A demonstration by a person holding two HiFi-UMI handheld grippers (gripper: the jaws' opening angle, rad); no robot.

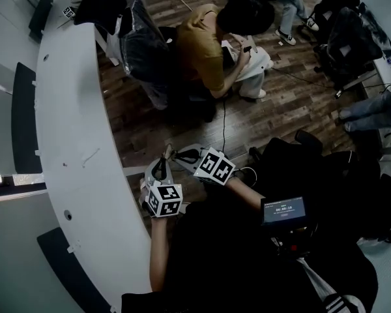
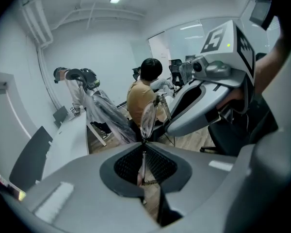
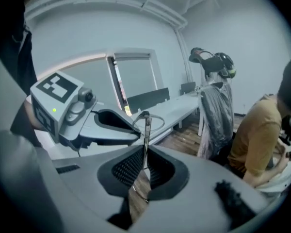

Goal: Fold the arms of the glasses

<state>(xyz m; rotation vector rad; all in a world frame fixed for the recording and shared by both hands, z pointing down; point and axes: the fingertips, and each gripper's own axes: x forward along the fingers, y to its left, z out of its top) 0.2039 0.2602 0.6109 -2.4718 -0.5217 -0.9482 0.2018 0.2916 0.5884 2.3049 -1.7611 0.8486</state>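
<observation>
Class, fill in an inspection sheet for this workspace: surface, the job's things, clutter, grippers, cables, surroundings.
Surface: white curved table, nearly bare; a few bits on it are too small to name.
Job's things: glasses, held in the air near the table's edge, above the wooden floor.
Clutter: chair draped in plastic beside the table.
Grippers: left gripper and right gripper are each shut on the glasses, tips close together.
Cables: black cable lies across the floor.
Surroundings: seated person in a yellow top; small lit screen on the wearer's front.
</observation>
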